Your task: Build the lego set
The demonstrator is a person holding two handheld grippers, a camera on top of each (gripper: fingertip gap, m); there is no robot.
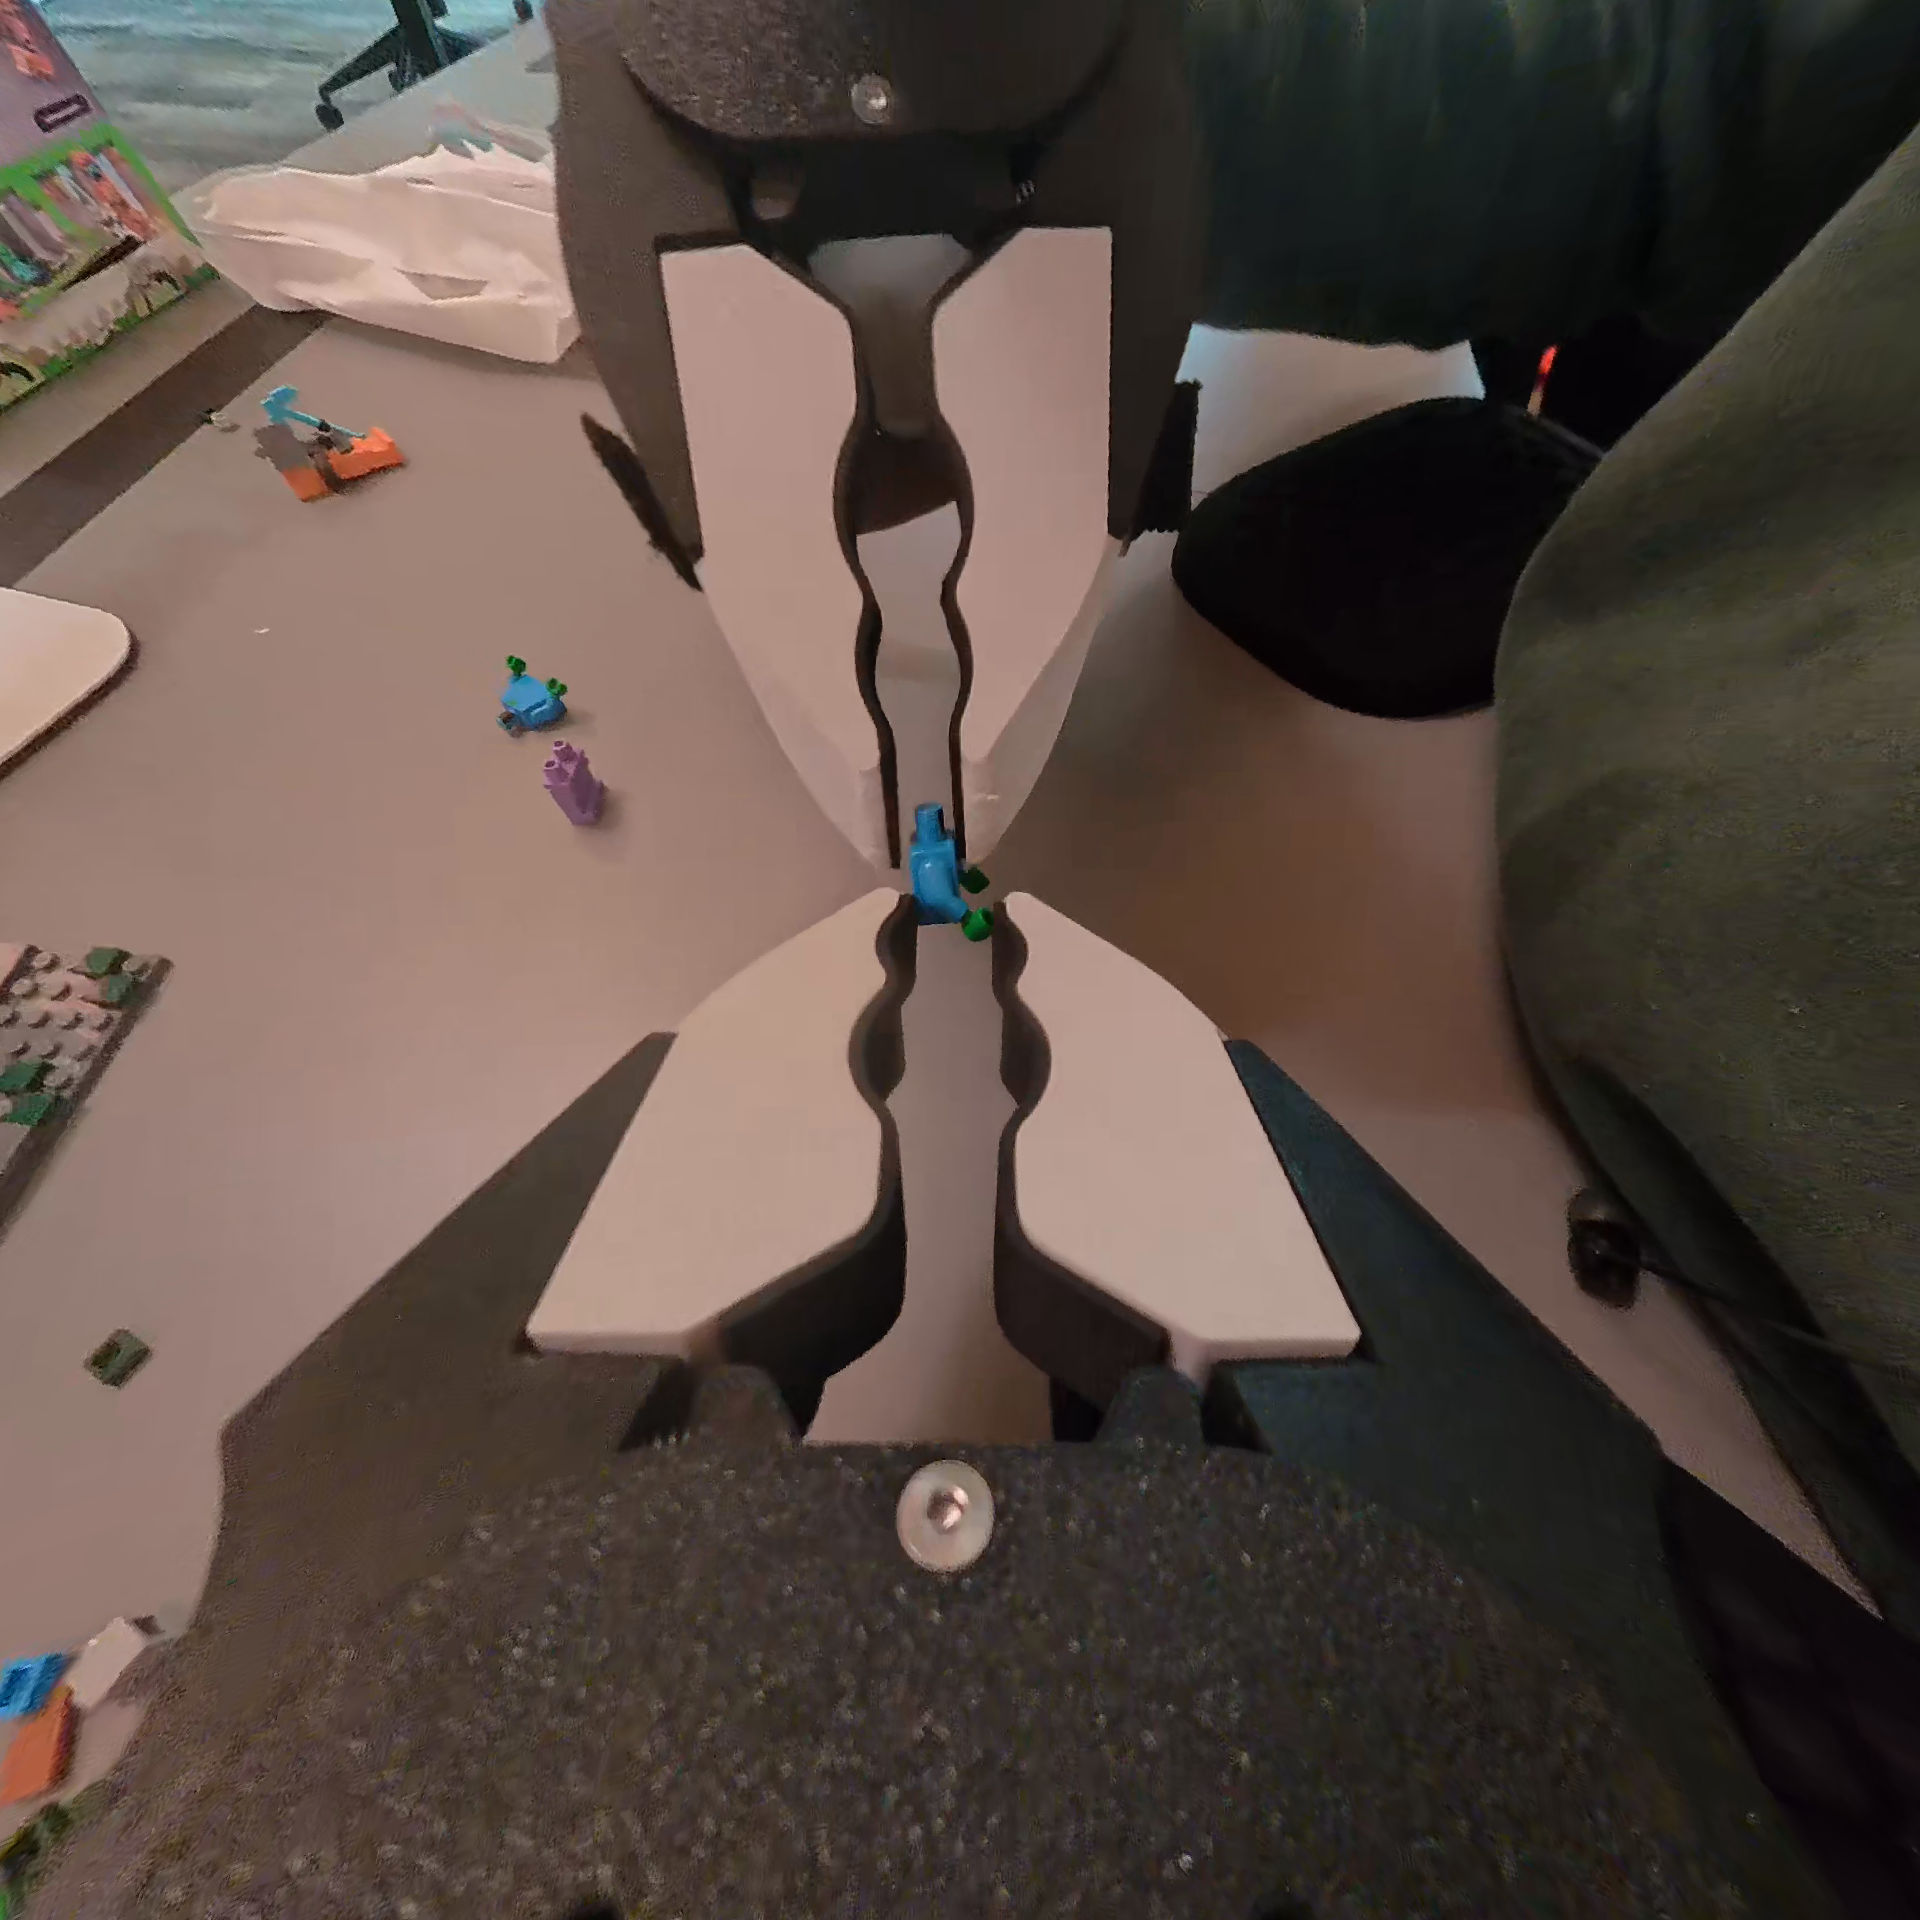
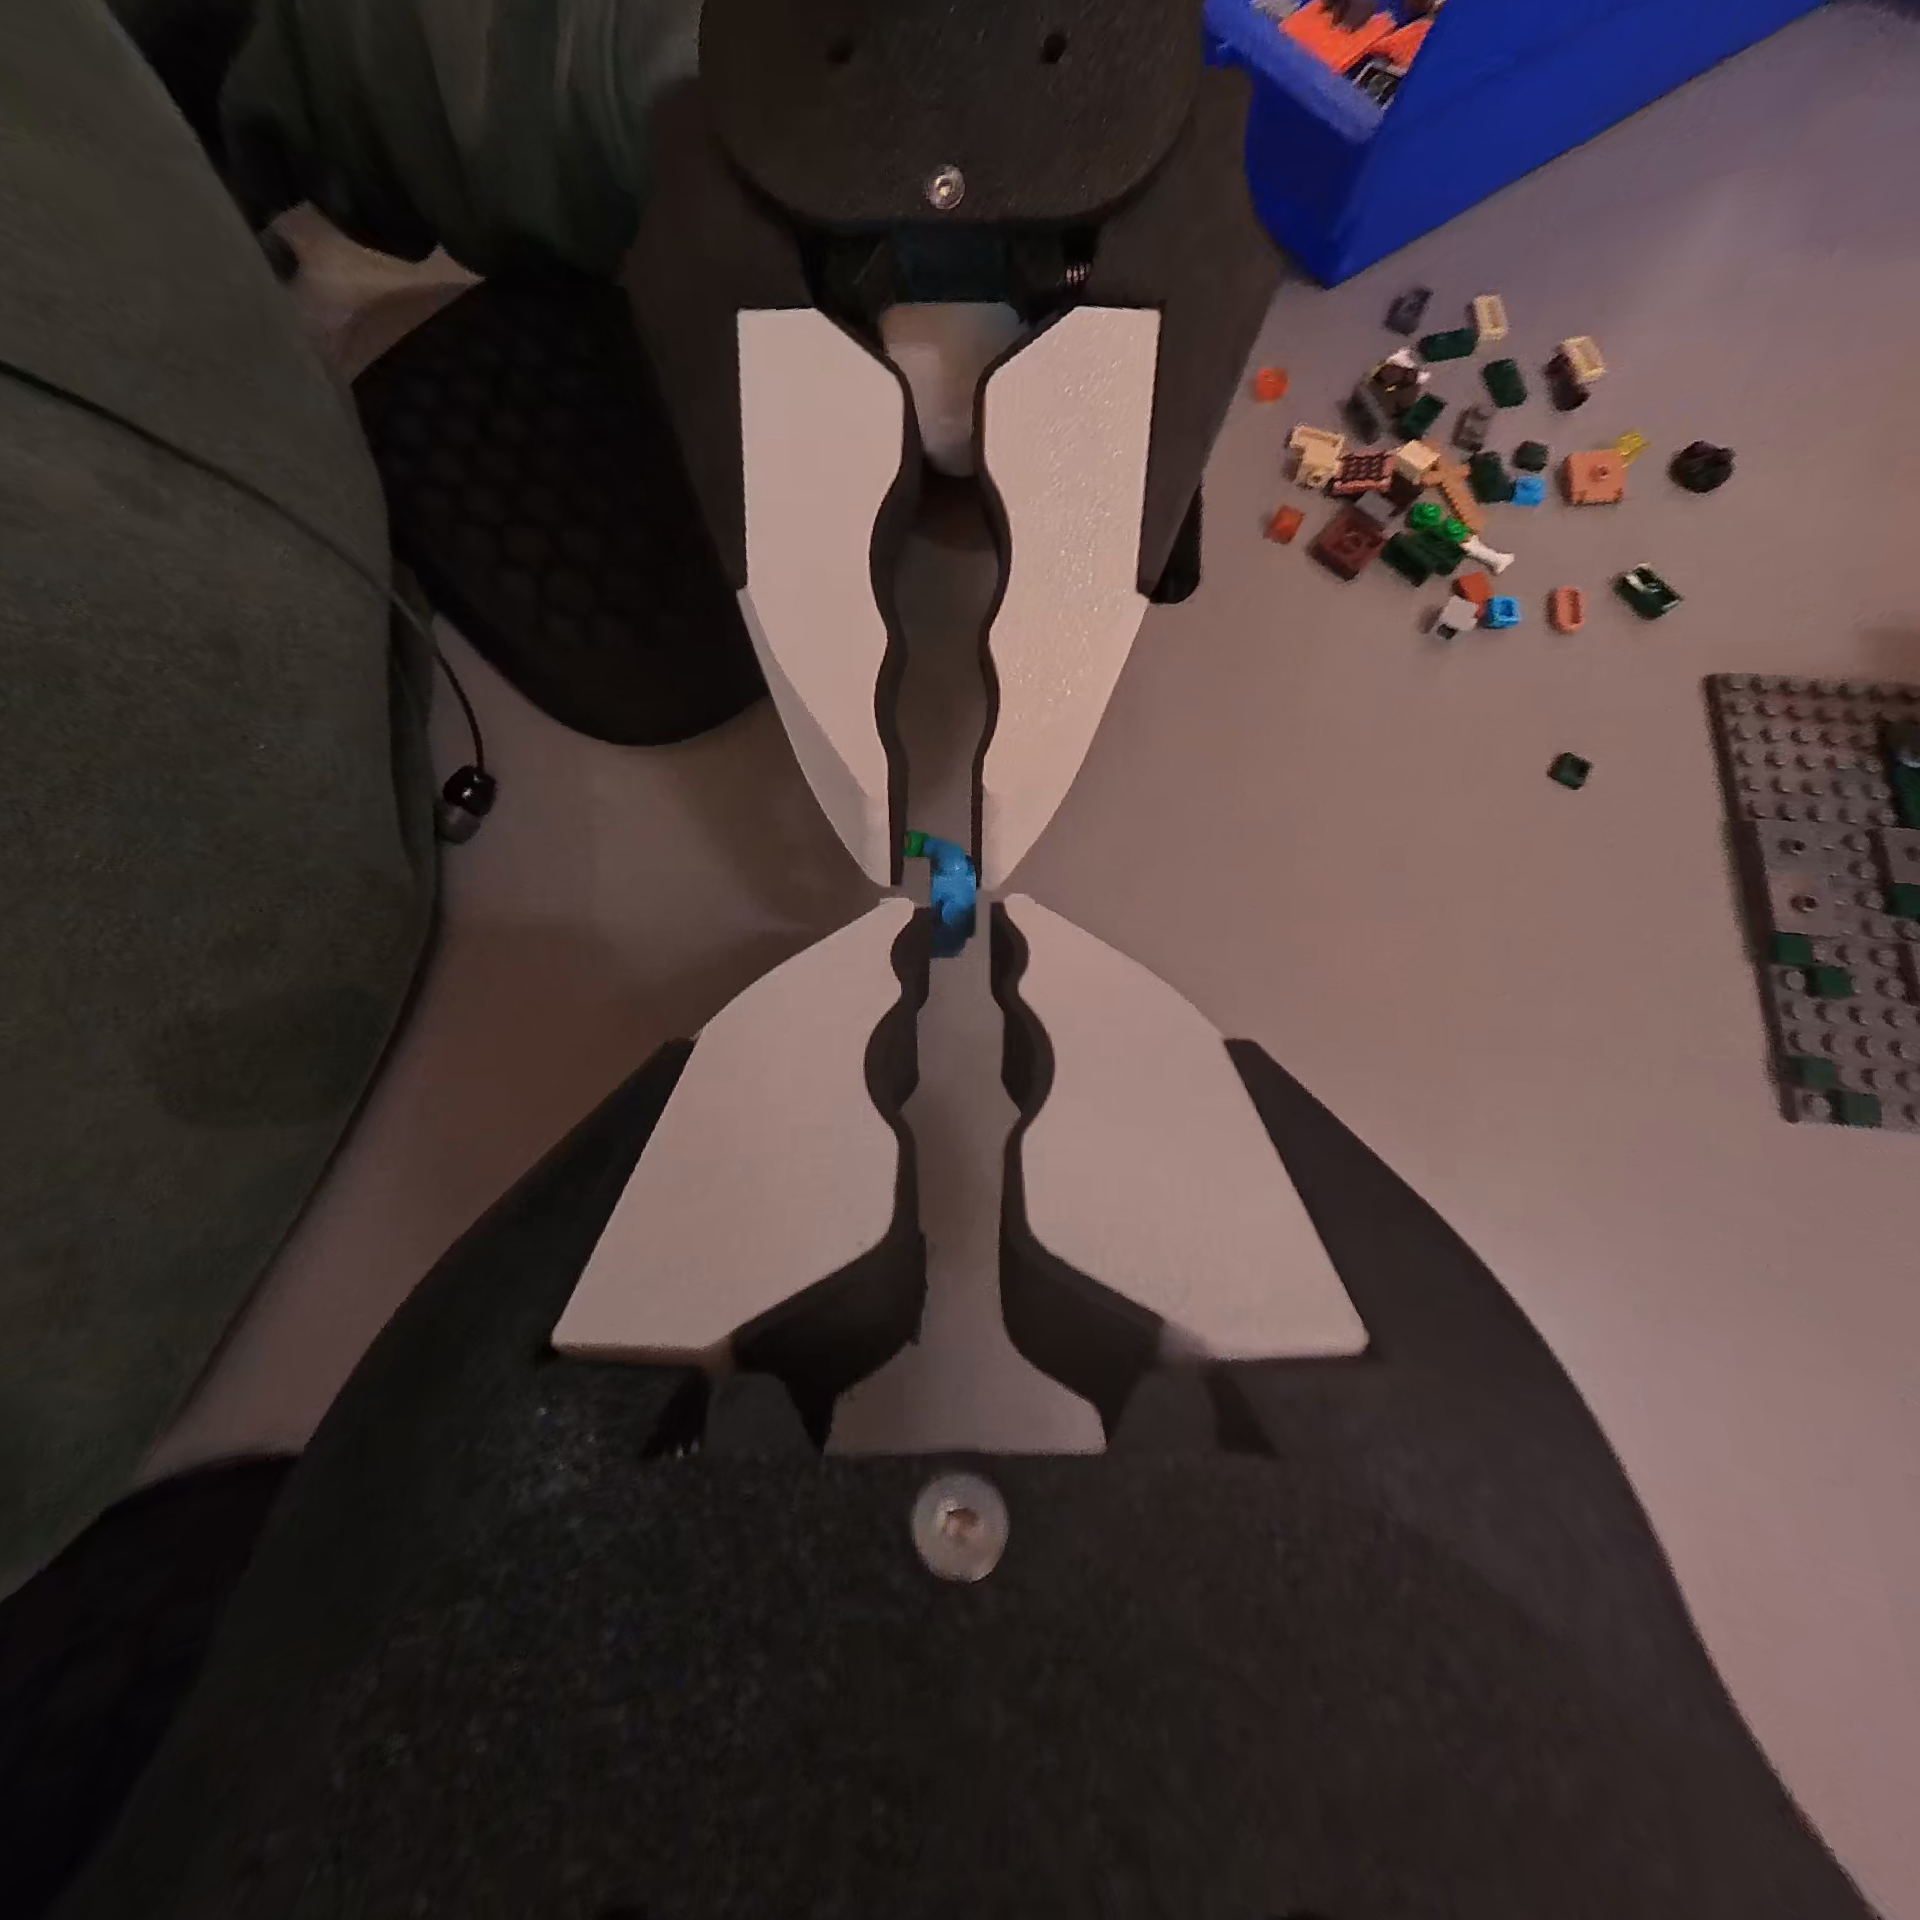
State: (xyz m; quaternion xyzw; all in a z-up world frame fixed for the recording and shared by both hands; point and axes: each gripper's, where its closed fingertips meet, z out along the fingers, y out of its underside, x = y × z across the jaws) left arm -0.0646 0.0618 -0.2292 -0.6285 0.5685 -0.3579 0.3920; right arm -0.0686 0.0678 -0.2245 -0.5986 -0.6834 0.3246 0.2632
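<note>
Far to my left on the table (image 1: 312, 1091) lies white paper (image 1: 395, 260); a chair base (image 1: 390, 57) stands on the floor beyond.

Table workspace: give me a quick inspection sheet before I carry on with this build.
Surface: grey table, dimly lit.
Job's things: blue figure piece at the gripper tips; grey baseplate; loose brick pile; second blue figure and purple piece lying on the table.
Clutter: white paper bag, set box, blue bin.
Grippers: left hand-held gripper and right hand-held gripper meet tip to tip, both apparently shut on the blue figure piece.
Cables: thin black cord with a bead, beside a green sleeve.
Surroundings: chair base beyond the table.
</note>
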